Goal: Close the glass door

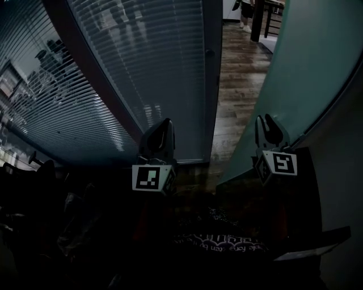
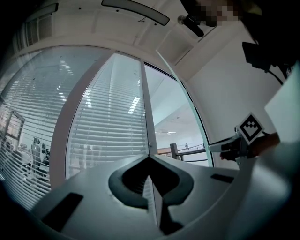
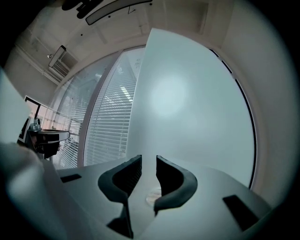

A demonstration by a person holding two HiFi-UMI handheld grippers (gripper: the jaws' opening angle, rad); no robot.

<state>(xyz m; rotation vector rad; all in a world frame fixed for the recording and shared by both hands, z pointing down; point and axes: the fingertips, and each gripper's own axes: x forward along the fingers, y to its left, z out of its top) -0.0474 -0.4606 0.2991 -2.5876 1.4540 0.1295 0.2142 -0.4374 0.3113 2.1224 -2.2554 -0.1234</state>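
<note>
The door [image 1: 300,68], a frosted pane, stands swung open on my right. In the head view it slants from the top of the picture down to the floor [image 1: 238,79], just ahead of my right tongs [image 1: 266,120]. Between its edge and the post [image 1: 212,79] of the blinds wall [image 1: 142,68] there is an open gap, and wood planks run away through it. Far up that gap I can see someone's legs [image 1: 247,11].

My right tongs point up at the door. In the right gripper view the pane [image 3: 197,103] fills most of the picture. The tongs [image 3: 148,161] stand a little apart with only a narrow slot between the pads, and nothing is in it. I cannot tell whether the tips touch the glass. To the left of the pane the blinds [image 3: 112,122] show.

My left tongs [image 1: 164,126] are held up on the left, in front of the blinds and near the post. In the left gripper view the tongs [image 2: 149,161] are pressed together and empty, aimed at the blinds [image 2: 108,126] and the bright opening beside them. At the right edge of that view the right tongs [image 2: 234,147] show, with their cube [image 2: 251,127] above them.
</note>
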